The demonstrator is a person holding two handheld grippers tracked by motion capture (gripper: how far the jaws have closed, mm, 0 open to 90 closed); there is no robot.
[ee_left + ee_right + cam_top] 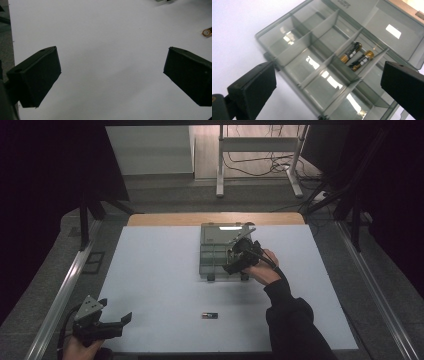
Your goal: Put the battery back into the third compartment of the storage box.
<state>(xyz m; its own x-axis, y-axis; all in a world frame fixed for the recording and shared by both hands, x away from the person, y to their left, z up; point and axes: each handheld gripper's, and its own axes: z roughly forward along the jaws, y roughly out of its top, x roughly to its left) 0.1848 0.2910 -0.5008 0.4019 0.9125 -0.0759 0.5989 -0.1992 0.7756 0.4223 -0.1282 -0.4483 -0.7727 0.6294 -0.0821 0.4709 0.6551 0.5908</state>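
A clear grey compartment box (pixel 212 247) lies with its lid open at the far middle of the white tabletop (pixel 160 275). My right gripper (pixel 231 259) hovers over the box's right side, open, nothing between its jaws. In the right gripper view the open gripper (pixel 329 85) looks down on the box (pixel 324 21), where two black-and-gold batteries (pixel 351 52) (pixel 361 60) lie side by side in one compartment. A third battery (pixel 210 315) lies loose on the table near the front. My left gripper (pixel 116 310) rests open at the front left corner, jaws (pixel 112 75) wide over bare table.
The loose battery's end (pixel 207 32) shows at the right edge of the left gripper view. Metal rails (pixel 60 295) run along both sides of the table. A white desk frame (pixel 257 145) with cables stands on the floor beyond the far edge.
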